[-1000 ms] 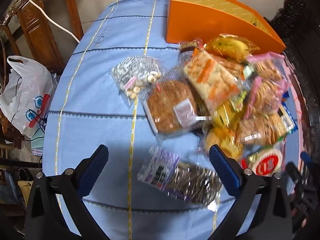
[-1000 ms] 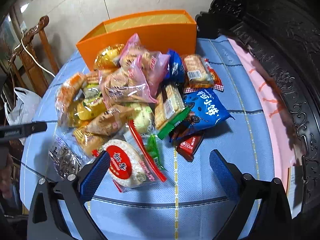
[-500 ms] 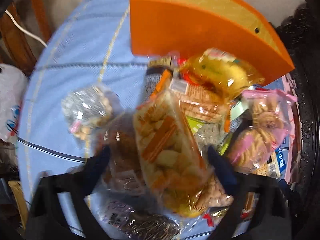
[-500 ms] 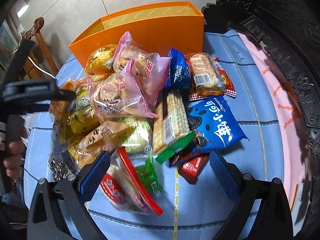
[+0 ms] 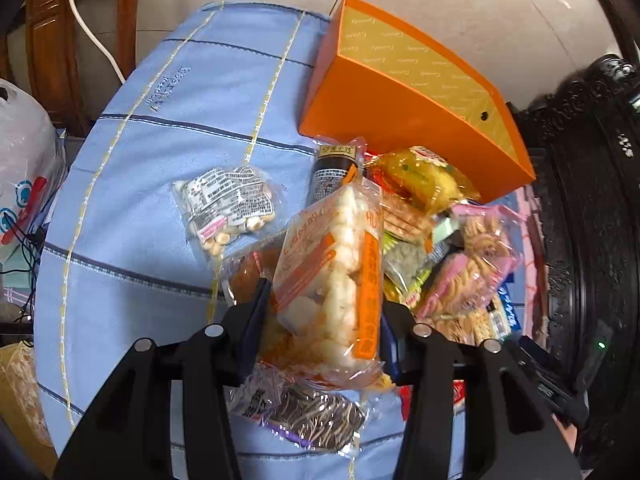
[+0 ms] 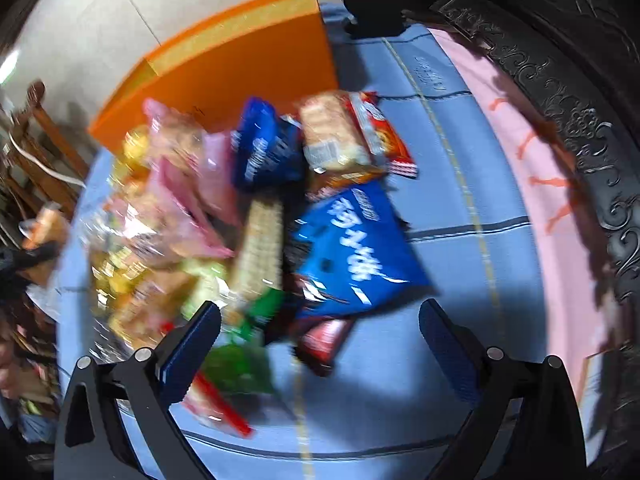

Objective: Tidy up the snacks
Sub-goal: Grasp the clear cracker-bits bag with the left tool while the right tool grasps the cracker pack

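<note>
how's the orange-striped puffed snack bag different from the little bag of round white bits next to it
The orange-striped puffed snack bag is raised off the cloth between the closing left tongs; the small bag of round white bits lies flat on the blue tablecloth, untouched. The striped bag is longer, with orange print; the small one carries a black-and-white label. Both are clear plastic packets showing pale pieces inside.

Our left gripper (image 5: 324, 320) is closing around the orange rice-cracker bag (image 5: 332, 280), now lifted clear of the pile; our right gripper (image 6: 320, 336) has shifted.
</note>
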Action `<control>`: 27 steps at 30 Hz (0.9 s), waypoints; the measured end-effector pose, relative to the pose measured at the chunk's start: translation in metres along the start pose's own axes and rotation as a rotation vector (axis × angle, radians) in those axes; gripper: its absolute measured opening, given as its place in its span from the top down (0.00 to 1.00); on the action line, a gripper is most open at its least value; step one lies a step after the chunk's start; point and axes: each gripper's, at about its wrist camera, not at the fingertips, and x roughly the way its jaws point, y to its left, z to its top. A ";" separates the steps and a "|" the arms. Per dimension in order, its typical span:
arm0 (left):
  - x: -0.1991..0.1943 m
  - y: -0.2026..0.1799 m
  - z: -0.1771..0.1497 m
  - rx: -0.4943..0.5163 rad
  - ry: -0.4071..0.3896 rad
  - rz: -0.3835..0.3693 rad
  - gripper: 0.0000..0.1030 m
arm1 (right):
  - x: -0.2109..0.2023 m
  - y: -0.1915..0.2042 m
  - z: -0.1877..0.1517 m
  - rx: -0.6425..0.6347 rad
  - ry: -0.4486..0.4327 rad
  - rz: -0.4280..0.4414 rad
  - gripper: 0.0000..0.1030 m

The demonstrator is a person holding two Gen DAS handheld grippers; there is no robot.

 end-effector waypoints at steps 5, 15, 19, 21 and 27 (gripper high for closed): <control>-0.013 0.000 -0.009 0.014 -0.008 -0.030 0.55 | 0.000 0.003 0.001 0.021 -0.016 0.012 0.04; -0.019 -0.008 -0.018 0.035 -0.008 -0.045 0.54 | 0.053 0.088 0.023 -0.426 0.019 -0.219 0.49; -0.022 -0.007 -0.020 0.029 -0.007 -0.048 0.54 | 0.069 0.097 0.028 -0.532 0.048 -0.327 0.52; -0.022 -0.003 -0.022 0.011 -0.004 -0.055 0.54 | 0.062 0.092 0.030 -0.541 0.080 -0.278 0.53; -0.029 0.006 -0.022 -0.007 -0.023 -0.053 0.55 | -0.006 0.039 0.032 -0.246 0.029 0.053 0.53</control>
